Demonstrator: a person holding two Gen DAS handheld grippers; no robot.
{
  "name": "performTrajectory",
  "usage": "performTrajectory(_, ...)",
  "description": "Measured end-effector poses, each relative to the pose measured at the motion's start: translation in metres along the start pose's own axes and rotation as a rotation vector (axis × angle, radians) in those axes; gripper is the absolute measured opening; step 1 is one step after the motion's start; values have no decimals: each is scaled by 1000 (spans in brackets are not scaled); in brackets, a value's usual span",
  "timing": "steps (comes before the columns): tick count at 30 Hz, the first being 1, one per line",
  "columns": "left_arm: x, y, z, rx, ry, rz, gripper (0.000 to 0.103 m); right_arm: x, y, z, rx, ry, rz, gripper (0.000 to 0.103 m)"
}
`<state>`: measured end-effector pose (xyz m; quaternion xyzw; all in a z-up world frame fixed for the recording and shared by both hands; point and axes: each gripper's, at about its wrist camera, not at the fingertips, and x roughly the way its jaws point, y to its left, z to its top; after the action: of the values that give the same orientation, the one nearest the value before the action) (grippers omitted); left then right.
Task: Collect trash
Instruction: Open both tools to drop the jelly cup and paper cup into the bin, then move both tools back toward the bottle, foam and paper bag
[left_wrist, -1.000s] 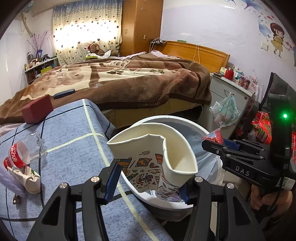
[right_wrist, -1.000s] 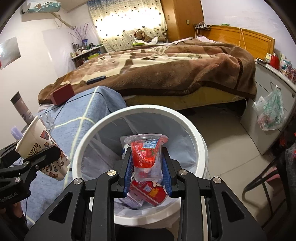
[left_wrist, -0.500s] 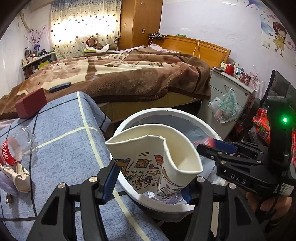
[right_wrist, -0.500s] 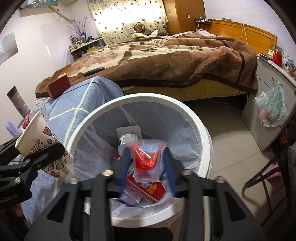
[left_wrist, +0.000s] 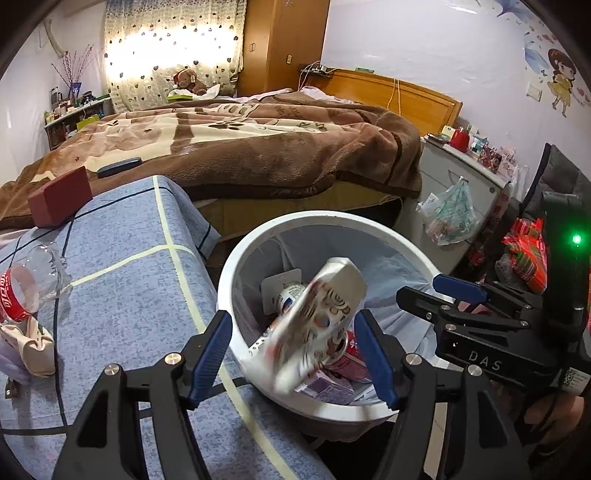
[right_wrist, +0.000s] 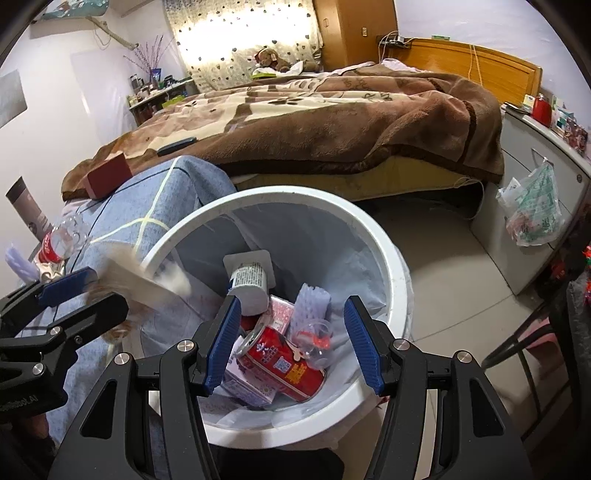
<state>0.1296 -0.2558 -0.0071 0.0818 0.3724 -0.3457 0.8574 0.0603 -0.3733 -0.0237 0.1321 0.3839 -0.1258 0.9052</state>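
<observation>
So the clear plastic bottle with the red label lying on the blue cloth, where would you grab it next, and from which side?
Grip the clear plastic bottle across its red-labelled body, coming down from above. It lies on its side on the blue cloth, so the round body offers two opposite sides to the pads. Its clear end looks crumpled, a poorer hold. The left gripper, jaws opening with the paper cup dropping, is nearer.

A bedroom with pale lilac walls (left_wrist: 424, 55). A wide bed (right_wrist: 332, 122) under a brown and cream blanket fills the middle, its wooden headboard (left_wrist: 406, 92) against the right wall. Behind it, a curtain (left_wrist: 166, 48) dotted with hearts glows with daylight, beside a tall wooden wardrobe (left_wrist: 280, 40). A teddy bear (left_wrist: 188, 79) sits by the curtain. A grey cabinet (right_wrist: 535, 206) stands right of the bed, a plastic bag (right_wrist: 532, 210) hanging on it. A cartoon girl sticker (left_wrist: 559, 79) decorates the wall. The floor (right_wrist: 436, 258) is pale tile.
</observation>
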Motion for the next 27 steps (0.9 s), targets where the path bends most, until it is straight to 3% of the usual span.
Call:
performTrajectory(14, -18, 7, -4, -8, -29, 23, 72, -13, 2, -1, 20, -44, -3, 60)
performTrajectory(27, -57, 44, -21, -77, -78, 92, 72, -24, 30, -3, -19, -74, 40, 60)
